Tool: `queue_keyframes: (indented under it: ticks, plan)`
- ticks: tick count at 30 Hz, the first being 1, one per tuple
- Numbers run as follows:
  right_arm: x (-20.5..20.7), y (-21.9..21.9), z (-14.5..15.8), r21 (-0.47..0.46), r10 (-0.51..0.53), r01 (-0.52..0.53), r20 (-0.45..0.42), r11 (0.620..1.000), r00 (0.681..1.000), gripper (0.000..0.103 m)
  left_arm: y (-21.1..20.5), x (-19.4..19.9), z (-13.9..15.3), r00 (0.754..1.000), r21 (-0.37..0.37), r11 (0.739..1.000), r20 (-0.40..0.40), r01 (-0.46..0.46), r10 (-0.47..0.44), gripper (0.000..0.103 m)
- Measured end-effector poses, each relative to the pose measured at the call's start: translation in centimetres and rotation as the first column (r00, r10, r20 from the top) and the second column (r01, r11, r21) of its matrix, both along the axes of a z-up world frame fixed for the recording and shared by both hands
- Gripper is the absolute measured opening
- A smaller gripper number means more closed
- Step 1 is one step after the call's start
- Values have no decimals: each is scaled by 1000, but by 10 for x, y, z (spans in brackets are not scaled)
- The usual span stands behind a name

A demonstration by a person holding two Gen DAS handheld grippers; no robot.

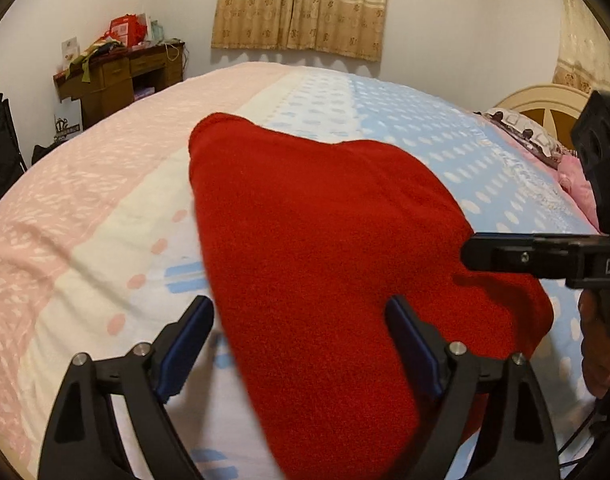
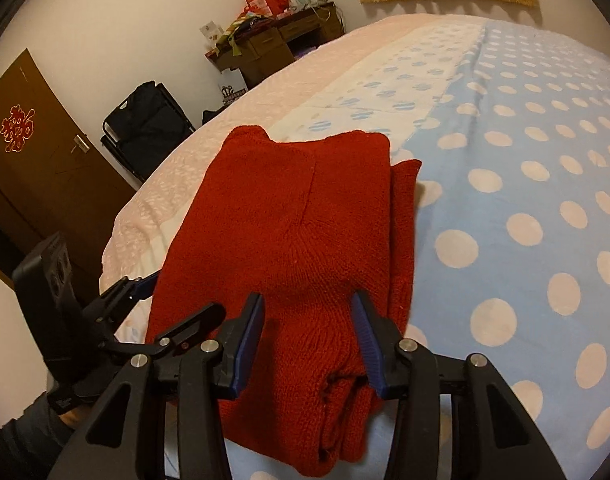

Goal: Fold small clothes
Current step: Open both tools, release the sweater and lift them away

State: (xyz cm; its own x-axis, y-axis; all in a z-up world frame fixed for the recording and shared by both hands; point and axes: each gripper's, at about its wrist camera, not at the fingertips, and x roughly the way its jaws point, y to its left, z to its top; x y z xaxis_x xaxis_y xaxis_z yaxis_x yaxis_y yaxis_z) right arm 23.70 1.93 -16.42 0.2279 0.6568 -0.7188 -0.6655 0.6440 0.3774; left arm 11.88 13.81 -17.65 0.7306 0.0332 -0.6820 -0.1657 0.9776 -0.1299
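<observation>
1. Your red knitted garment (image 2: 289,232) lies folded on the bedspread (image 2: 525,184), across its pink, white and blue bands.
2. Your left gripper (image 1: 301,344) stands wide apart, straddling the garment's near left edge.
3. Your right gripper (image 2: 309,332) is spread too, its blue pads (image 2: 367,336) flanking the garment's near end without clamping.

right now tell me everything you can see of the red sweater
The red sweater is a knitted garment, folded into a thick block with layered edges stacked along its right side. It lies flat on the bedspread. The right gripper and the left gripper both stand open over its near end.
</observation>
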Motion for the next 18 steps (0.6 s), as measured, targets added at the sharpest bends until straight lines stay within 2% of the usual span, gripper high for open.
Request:
queue_keyframes:
  ticks: [4,7,10,12,15,18]
  plan:
    - [-9,-12,14,21,-43,43,13,999,999,48,4,-11,15,999,19,999,-16,-29,30,90]
    - [-16,-26,26,-2,-101,102,50,995,994,49,5,-26,35,999,50,998,29,-42,40,91]
    - [-24,-40,37,-3,-138,139,92,990,986,51,3,-43,58,996,64,997,83,-51,46,97]
    - [-35,-48,49,-10,-161,164,143,986,977,54,-1,-49,69,993,82,995,106,-52,43,98]
    - [-57,-57,74,-1,-183,190,268,982,946,65,-9,-55,86,989,104,994,145,-40,24,99]
    - [-70,-61,93,22,-184,188,341,982,922,65,-16,-57,99,984,109,994,178,-27,8,100]
